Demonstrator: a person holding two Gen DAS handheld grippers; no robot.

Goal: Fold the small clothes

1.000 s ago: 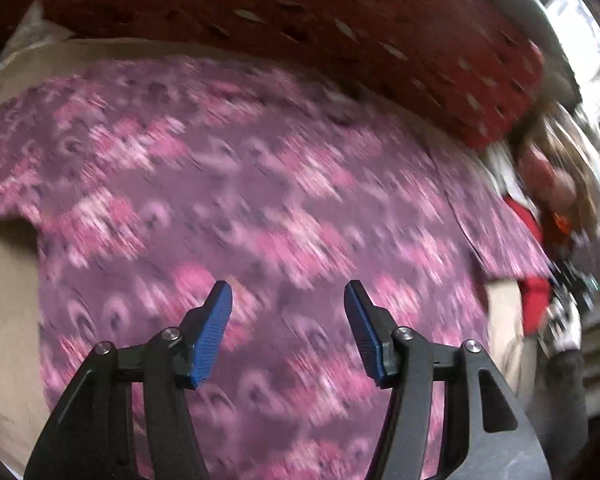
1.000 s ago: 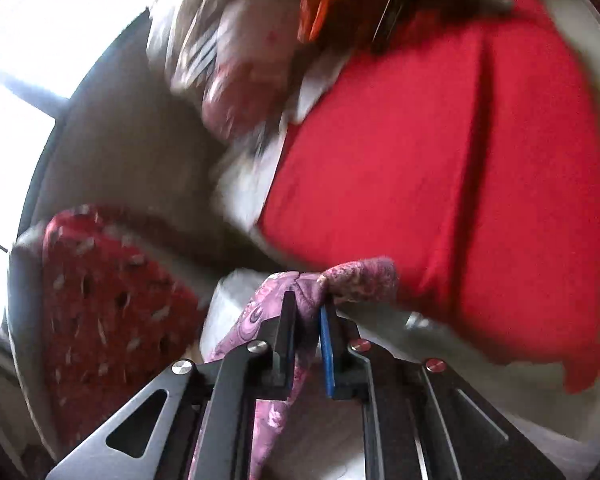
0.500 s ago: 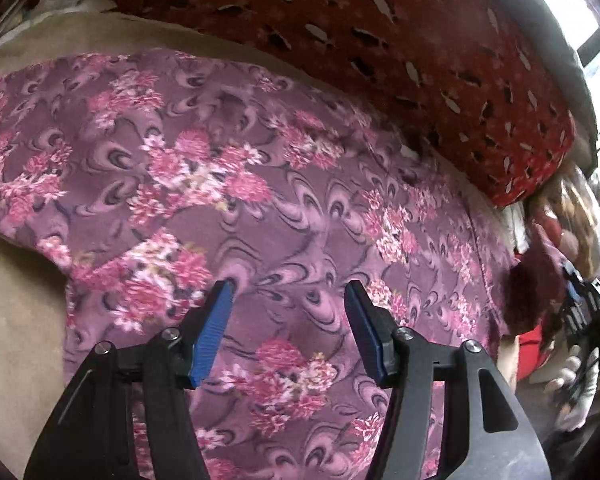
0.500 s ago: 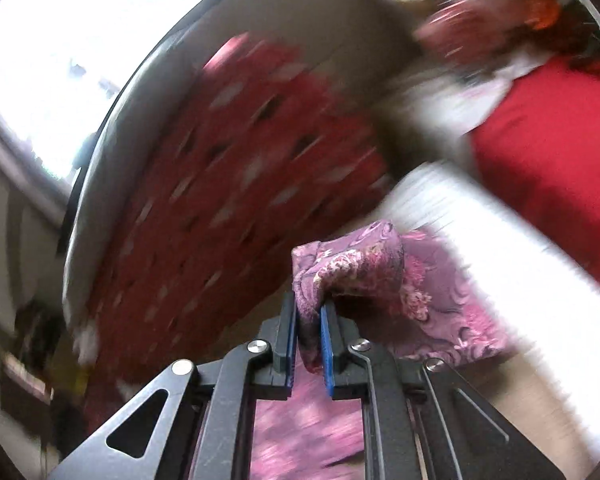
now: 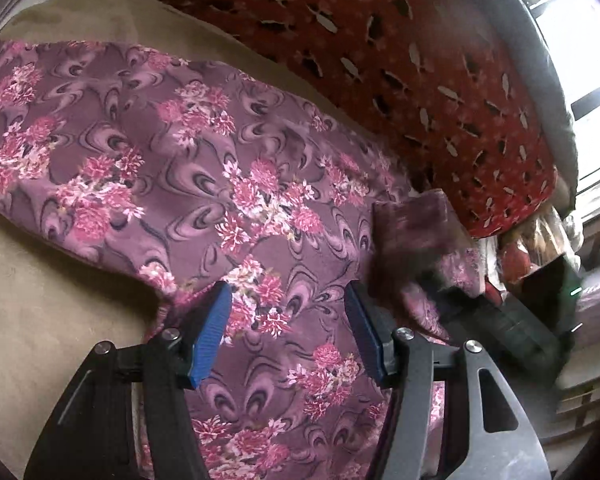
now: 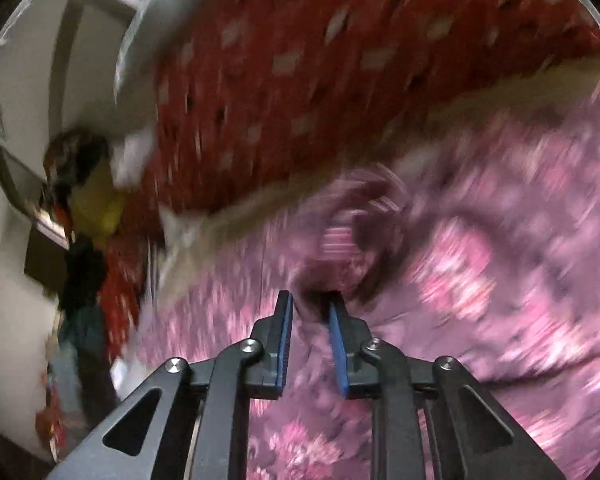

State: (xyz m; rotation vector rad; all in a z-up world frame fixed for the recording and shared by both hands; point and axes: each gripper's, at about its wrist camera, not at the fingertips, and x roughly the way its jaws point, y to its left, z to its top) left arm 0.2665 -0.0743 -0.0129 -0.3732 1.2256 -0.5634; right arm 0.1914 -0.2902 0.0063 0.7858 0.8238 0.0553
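Observation:
A purple garment with pink flowers (image 5: 220, 184) lies spread on a tan surface (image 5: 40, 312). My left gripper (image 5: 288, 332) is open and empty just above the garment's near part. The right gripper shows in the left wrist view at the right (image 5: 500, 320), with a blurred flap of the garment (image 5: 412, 232) folded over in front of it. In the right wrist view my right gripper (image 6: 310, 320) hovers over the garment (image 6: 480, 280) with its jaws a little apart. A blurred fold of the cloth (image 6: 340, 232) lies just ahead of them.
A red patterned cushion (image 5: 420, 60) runs along the far side of the garment, also in the right wrist view (image 6: 340, 60). A window (image 5: 588, 72) is at the far right. Clutter and dark cloth (image 6: 80, 280) sit at the left in the right wrist view.
My right gripper carried the garment's corner over onto the spread cloth and its jaws parted. The left gripper stayed open and moved slightly nearer over the garment.

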